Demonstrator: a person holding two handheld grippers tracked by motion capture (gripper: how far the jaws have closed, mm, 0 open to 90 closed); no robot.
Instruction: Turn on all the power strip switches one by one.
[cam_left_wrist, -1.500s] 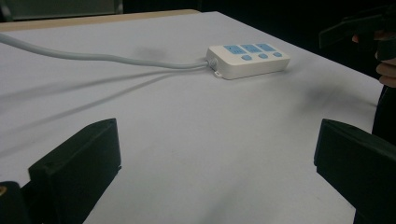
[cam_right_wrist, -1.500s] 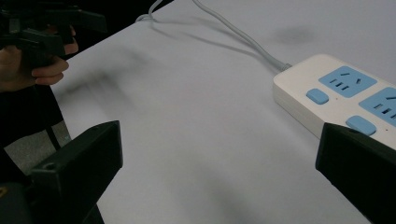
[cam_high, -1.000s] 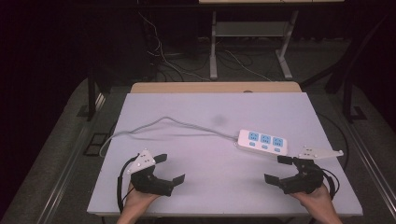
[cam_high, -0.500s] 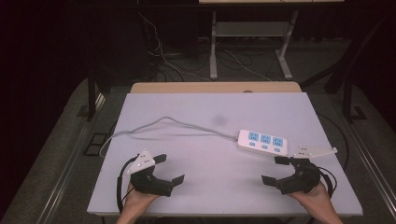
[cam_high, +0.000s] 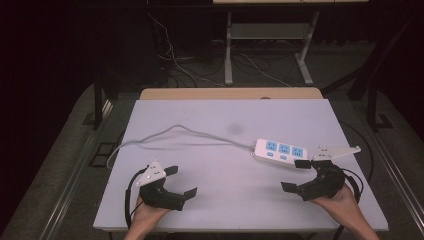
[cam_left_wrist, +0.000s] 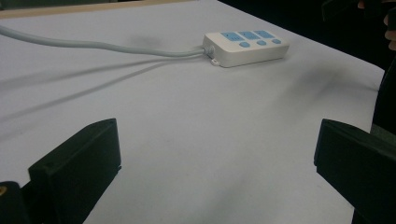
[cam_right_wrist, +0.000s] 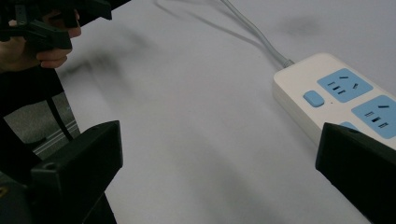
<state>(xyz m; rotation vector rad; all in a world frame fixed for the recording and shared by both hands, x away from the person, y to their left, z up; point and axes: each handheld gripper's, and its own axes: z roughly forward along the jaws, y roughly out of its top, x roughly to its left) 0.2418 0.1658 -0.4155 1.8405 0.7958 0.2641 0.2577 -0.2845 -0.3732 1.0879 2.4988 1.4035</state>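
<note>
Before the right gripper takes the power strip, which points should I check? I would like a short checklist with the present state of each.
1. Right gripper open: ok, jaws wide apart.
2. Left gripper open and away from the power strip: ok.
3. Power strip flat on the table, sockets up: ok.
4. Cord free of both grippers: ok.
5. Right gripper around the strip: not ok, it is beside it.
6. Cord's far end plugged in: cannot tell.

A white power strip (cam_high: 279, 150) with three light-blue sockets and a blue switch under each lies flat on the table's right side. Its grey cord (cam_high: 185, 131) curves off toward the left edge.
</note>
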